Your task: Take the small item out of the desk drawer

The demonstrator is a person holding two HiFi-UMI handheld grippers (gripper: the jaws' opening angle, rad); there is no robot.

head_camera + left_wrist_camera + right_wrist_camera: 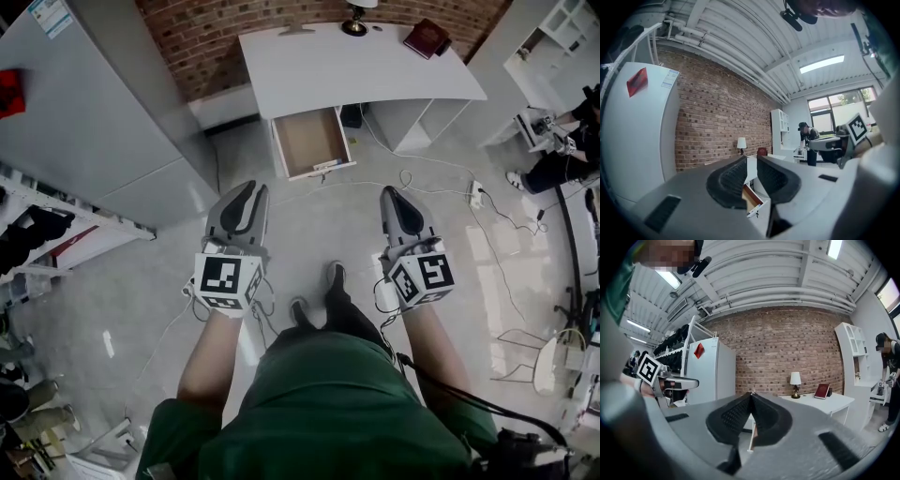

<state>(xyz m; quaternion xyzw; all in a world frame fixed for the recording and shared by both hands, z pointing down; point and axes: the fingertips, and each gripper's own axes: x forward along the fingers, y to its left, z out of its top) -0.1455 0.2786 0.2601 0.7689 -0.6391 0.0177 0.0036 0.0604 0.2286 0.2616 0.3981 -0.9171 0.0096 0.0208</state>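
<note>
I judge this the approach. The drawer (305, 141) stands pulled out of the white bench (356, 70), and the small item (328, 166) lies by its front wall, well ahead. My left gripper (250, 190) shows narrow, empty jaws; my right gripper (390, 195) has its jaws together. Next I should cross open floor (323, 225), avoiding cables (441, 187) on my right, and open wider.

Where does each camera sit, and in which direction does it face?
Head view: on the person's head, steeply down at the open drawer; forearms, shoes, left gripper, right gripper show.
Left gripper view: on that gripper, level along its slightly parted jaws toward the desk; right gripper at right.
Right gripper view: on that gripper, level along its closed jaws; left gripper at left.
Both gripper views share the lamp.
</note>
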